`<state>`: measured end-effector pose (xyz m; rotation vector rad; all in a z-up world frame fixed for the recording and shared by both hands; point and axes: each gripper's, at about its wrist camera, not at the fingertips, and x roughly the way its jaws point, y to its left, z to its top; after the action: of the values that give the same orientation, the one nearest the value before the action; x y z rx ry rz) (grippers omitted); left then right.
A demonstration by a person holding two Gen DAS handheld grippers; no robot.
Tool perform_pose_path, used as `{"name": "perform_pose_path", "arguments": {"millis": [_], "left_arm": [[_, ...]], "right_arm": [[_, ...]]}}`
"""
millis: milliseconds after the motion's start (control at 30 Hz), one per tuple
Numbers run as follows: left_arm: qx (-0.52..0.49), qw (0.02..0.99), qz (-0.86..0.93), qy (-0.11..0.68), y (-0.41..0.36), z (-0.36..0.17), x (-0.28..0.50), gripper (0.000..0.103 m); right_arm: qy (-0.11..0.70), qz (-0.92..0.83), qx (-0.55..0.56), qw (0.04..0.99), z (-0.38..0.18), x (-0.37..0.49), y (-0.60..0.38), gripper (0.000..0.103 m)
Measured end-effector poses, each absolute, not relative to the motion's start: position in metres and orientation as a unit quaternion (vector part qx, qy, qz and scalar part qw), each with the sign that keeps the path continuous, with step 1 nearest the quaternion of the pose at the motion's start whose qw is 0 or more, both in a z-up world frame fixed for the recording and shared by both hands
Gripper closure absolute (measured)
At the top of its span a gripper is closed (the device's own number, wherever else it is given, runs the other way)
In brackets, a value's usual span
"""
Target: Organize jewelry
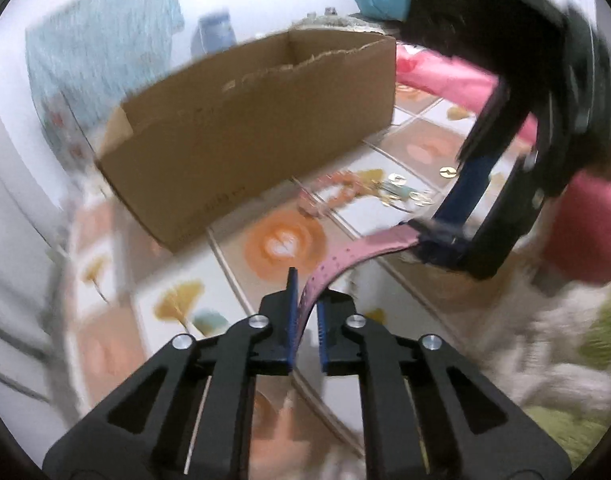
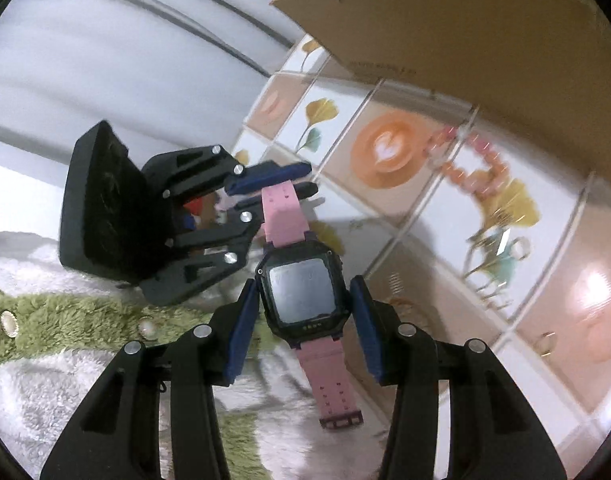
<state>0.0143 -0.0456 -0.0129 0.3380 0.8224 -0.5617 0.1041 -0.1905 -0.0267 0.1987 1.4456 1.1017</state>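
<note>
A watch (image 2: 301,296) with a black square face and a pink strap (image 1: 345,256) hangs in the air between both grippers. In the right wrist view my right gripper (image 2: 303,284) is shut on the watch body, blue pads (image 2: 241,332) against its two sides. My left gripper (image 1: 307,292) is shut on the far end of the strap, which runs up from between its blue pads. The left gripper (image 2: 301,180) also shows from the right wrist, clamped across the strap. From the left wrist, the right gripper (image 1: 433,236) reaches in from the upper right.
An open cardboard box (image 1: 245,128) stands on the tile-patterned cloth (image 1: 281,240). An orange-and-pink bead bracelet (image 2: 473,164) and gold jewellery (image 1: 405,194) lie beside it, a ring (image 2: 545,342) further right. Two pearl pieces (image 2: 147,328) rest on a green and white fluffy mat (image 2: 65,312).
</note>
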Motion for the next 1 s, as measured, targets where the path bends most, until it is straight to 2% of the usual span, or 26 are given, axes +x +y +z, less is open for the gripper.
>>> {"name": "perform_pose_path", "arguments": {"millis": [133, 300, 633, 1000], "left_arm": [[0.125, 0.845, -0.268, 0.445, -0.036, -0.026, 0.016, 0.098], [0.127, 0.841, -0.259, 0.457, -0.035, -0.028, 0.014, 0.099], [0.108, 0.838, -0.252, 0.471, -0.028, -0.027, 0.017, 0.099], [0.084, 0.840, -0.240, 0.479, -0.017, -0.027, 0.018, 0.099]], "right_arm": [[0.639, 0.466, 0.099, 0.604, -0.046, 0.094, -0.184, 0.056], [0.630, 0.451, 0.081, 0.627, -0.046, 0.073, -0.178, 0.055], [0.578, 0.364, -0.068, 0.727, -0.035, 0.014, -0.166, 0.055], [0.527, 0.285, -0.130, 0.790, -0.037, -0.017, -0.173, 0.078]]}}
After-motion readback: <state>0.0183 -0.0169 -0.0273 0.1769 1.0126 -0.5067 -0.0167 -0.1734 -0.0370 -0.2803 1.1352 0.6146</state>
